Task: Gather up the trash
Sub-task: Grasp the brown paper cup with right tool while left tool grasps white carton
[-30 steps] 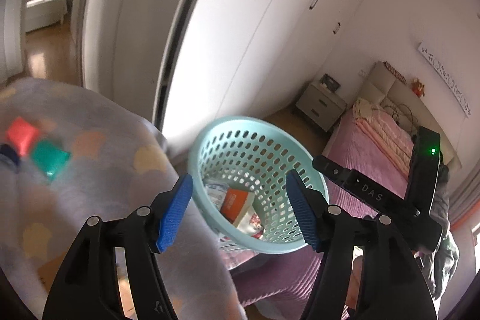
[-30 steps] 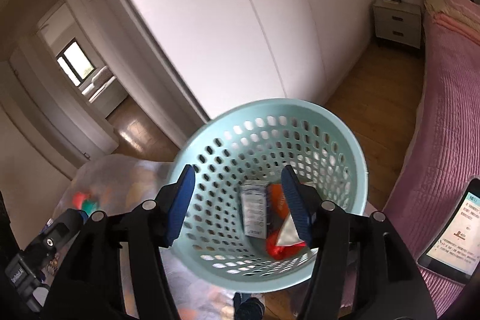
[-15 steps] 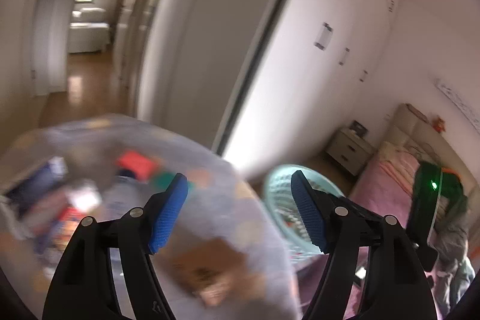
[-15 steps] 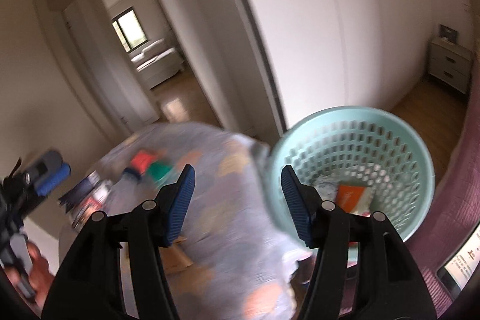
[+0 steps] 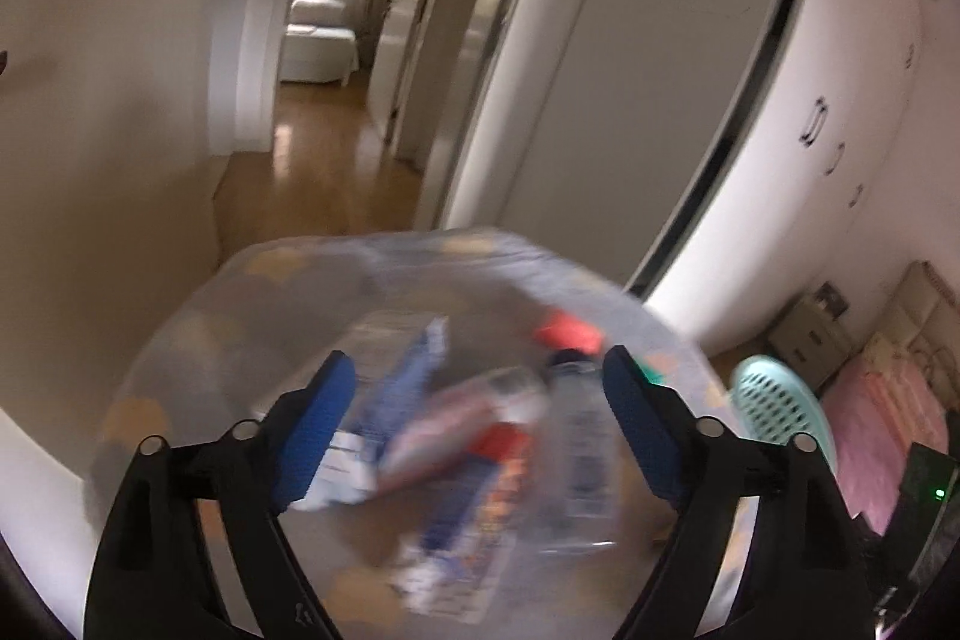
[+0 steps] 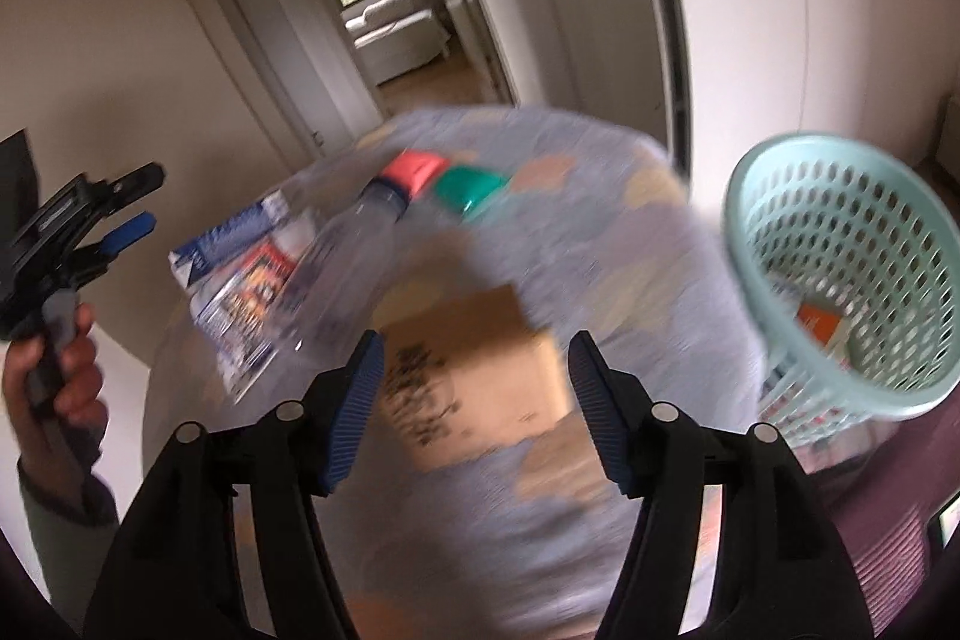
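A round table [image 6: 600, 232] under a grey cloth with pale patches fills the middle and lower part of both views, blurred by motion. At the right edge of the right wrist view a pale green perforated basket [image 6: 840, 244] tilts toward the camera beside the table; an orange packet [image 6: 819, 323] lies inside it. In the left wrist view the same basket shows small at the lower right.

A brown cardboard sheet [image 6: 480, 364] lies flat on the cloth in the centre of the right wrist view, between that tool's two fingers as framed. Up and left of it a clear plastic bottle [image 6: 336, 268] with a dark cap lies on its side. Just left of the bottle sit blue-and-white and red printed wrappers [image 6: 240, 274], overlapping; the blur hides how many there are. Past the bottle's cap, toward the upper centre, a red lid-like piece [image 6: 414, 169] and a green one [image 6: 468, 187] lie side by side, seemingly touching.

The right gripper [image 6: 471, 409] hangs above the cardboard with its blue-padded jaws spread wide and nothing between them. The left gripper [image 5: 474, 424] hovers over the bottle and wrappers, jaws likewise wide apart and empty. At the far left of the right wrist view the left hand [image 6: 51, 370] clasps its handle.
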Motion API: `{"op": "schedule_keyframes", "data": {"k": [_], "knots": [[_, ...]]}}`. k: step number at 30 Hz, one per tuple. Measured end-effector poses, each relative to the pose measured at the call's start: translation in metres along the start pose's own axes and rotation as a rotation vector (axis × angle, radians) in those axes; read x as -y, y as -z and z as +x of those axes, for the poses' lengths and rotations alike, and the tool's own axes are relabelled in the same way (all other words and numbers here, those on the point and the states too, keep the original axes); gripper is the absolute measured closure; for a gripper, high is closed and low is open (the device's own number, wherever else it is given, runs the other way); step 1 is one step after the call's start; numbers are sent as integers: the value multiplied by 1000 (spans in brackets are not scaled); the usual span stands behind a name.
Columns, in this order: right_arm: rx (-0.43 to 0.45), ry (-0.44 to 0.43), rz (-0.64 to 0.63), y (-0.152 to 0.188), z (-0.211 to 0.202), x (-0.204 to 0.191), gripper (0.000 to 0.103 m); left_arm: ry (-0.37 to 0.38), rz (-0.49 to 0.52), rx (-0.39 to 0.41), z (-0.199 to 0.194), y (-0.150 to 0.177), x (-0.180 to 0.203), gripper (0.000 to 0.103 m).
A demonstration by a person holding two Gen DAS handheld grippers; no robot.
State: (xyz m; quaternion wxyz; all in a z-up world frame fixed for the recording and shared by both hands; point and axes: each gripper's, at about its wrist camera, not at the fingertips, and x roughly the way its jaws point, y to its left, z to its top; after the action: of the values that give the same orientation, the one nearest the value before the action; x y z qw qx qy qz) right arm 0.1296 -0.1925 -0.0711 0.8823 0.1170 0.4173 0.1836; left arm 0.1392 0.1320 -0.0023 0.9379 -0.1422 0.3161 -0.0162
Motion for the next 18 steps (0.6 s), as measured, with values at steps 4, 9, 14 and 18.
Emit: {"op": "schedule_keyframes", "data": {"k": [4, 9, 14, 18], "knots": [[-48, 5, 33, 9, 9, -7, 37, -10, -8, -75, 19, -7, -31, 20], [-121, -10, 134, 13, 26, -6, 31, 38, -15, -179, 44, -6, -52, 20], [-148, 10, 235, 9, 40, 0, 27, 13, 13, -229, 57, 3, -49, 20], [-161, 33, 266, 1, 51, 3, 26, -3, 35, -252, 62, 9, -48, 24]]}}
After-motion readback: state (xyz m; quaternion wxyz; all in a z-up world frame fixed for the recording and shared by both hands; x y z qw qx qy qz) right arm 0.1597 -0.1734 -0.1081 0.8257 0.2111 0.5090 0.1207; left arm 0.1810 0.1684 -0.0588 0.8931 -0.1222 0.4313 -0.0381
